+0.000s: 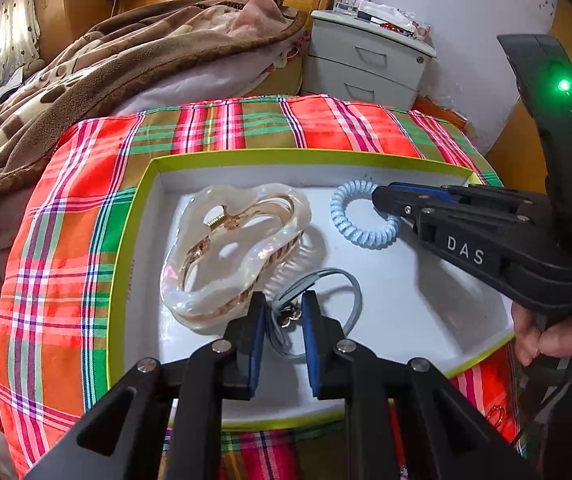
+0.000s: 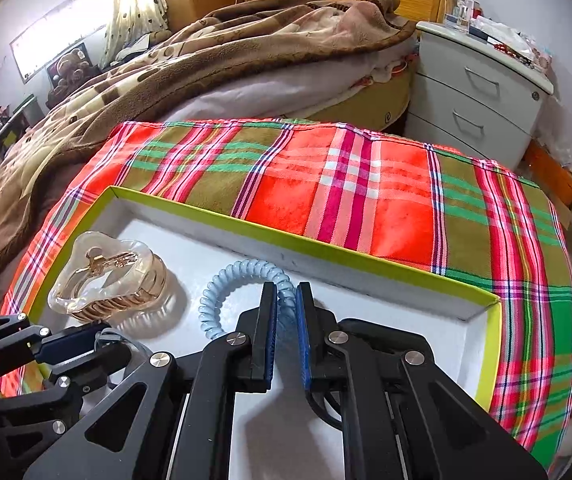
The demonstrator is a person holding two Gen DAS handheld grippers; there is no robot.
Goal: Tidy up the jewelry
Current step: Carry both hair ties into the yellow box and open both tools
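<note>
Left gripper (image 1: 283, 312): it points down into the tray. Its jaws stand a little apart, and the grey cord lies between them with the small gold charms. I cannot tell if the pads press on the cord.
Right gripper (image 2: 286, 300): its jaws are nearly closed and they grip the coil of the blue spiral tie. In the left wrist view this gripper (image 1: 390, 204) comes in from the right side, and a hand (image 1: 558, 340) holds its handle.
Blue spiral tie (image 2: 241, 272): it lies on the tray floor. One side of its ring goes between the right jaws; the rest curves away to the left of them.
Grey cord (image 1: 326, 280): a thin loop on the tray floor. It starts between the left jaws and bends out to their right.
Gold charms (image 1: 290, 318): small pieces on the cord, just between the left jaws.
Hair claw (image 1: 233, 256): big, pearly white with gold teeth. It stands in the tray just left of the left jaws and beyond them, touching or almost touching the left finger.
Tray (image 1: 310, 156): white inside with a lime green rim. It rests on the checked cloth.
Checked cloth (image 2: 366, 184): red, green and pink; it covers the desk under the tray.
Bed (image 2: 205, 60): behind the desk, with a brown blanket.
</note>
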